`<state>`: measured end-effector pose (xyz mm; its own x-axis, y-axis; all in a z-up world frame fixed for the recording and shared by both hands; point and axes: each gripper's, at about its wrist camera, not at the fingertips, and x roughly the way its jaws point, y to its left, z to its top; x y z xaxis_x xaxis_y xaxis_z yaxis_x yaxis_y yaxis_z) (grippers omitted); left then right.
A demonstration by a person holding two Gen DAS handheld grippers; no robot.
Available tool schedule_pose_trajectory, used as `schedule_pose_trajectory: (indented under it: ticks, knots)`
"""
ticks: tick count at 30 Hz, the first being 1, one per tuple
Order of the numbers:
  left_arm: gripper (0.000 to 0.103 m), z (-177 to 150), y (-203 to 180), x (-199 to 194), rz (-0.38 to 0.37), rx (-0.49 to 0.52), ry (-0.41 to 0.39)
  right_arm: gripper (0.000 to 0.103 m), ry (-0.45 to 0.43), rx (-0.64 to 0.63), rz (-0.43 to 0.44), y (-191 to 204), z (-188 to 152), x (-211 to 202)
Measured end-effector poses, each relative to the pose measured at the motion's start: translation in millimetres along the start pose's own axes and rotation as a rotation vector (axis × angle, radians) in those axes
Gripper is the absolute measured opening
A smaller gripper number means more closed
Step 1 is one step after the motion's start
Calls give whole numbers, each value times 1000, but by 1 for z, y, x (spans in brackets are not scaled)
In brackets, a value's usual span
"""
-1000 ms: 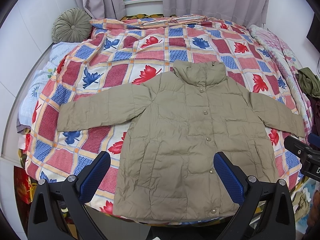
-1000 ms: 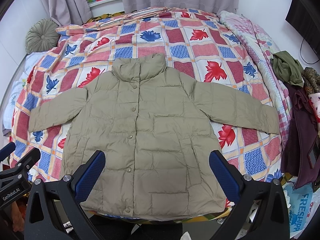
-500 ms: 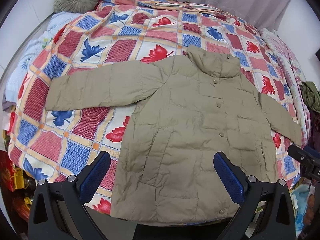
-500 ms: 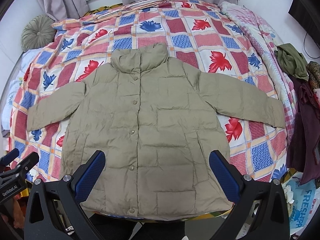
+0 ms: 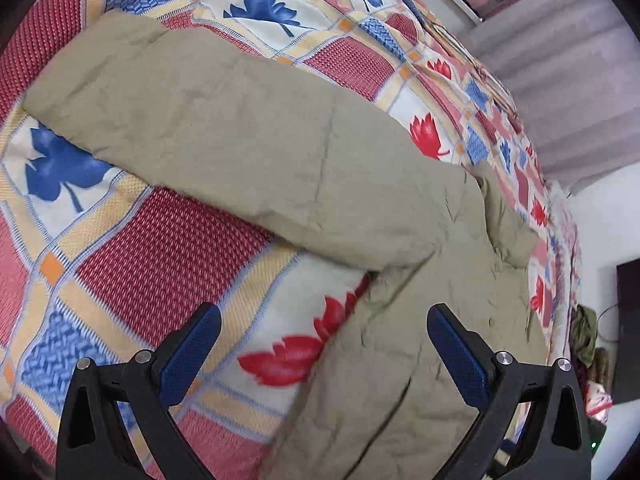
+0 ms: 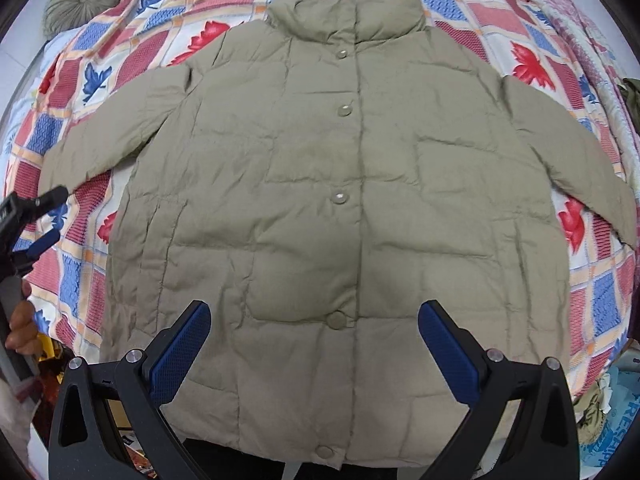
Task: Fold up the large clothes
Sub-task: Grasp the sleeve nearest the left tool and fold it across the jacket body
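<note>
now | jacket [image 6: 320, 184] flat on quilt [image 5: 168, 248] | left hand-held gripper [image 5: 324, 344] apart | right hand-held gripper [image 6: 314, 340] apart

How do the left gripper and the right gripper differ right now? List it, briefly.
The left gripper hangs over the jacket's outstretched sleeve and the patterned quilt beside it; the right gripper hangs over the jacket's buttoned front, near the hem. The left gripper's view is tilted and close to the cloth; the right gripper's view is level and takes in the whole jacket. Both are open, with blue pads, holding nothing.
</note>
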<state>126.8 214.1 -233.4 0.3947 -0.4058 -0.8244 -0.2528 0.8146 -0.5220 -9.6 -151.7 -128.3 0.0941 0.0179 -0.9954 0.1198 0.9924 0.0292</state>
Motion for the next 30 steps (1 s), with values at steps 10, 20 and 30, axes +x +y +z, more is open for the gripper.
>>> schedule_pose_trajectory:
  ticks: [10,20,30]
  knots:
    - [103,79,51,38,-46,-115,-109,103,-39,-21,66,25,9,57]
    - [8,134,67,15,90,-56,-205,103,-75,35,130,36,55,69]
    - [8,110,-51,-68,59,304,-362,103,-122,19,284,63,107,77]
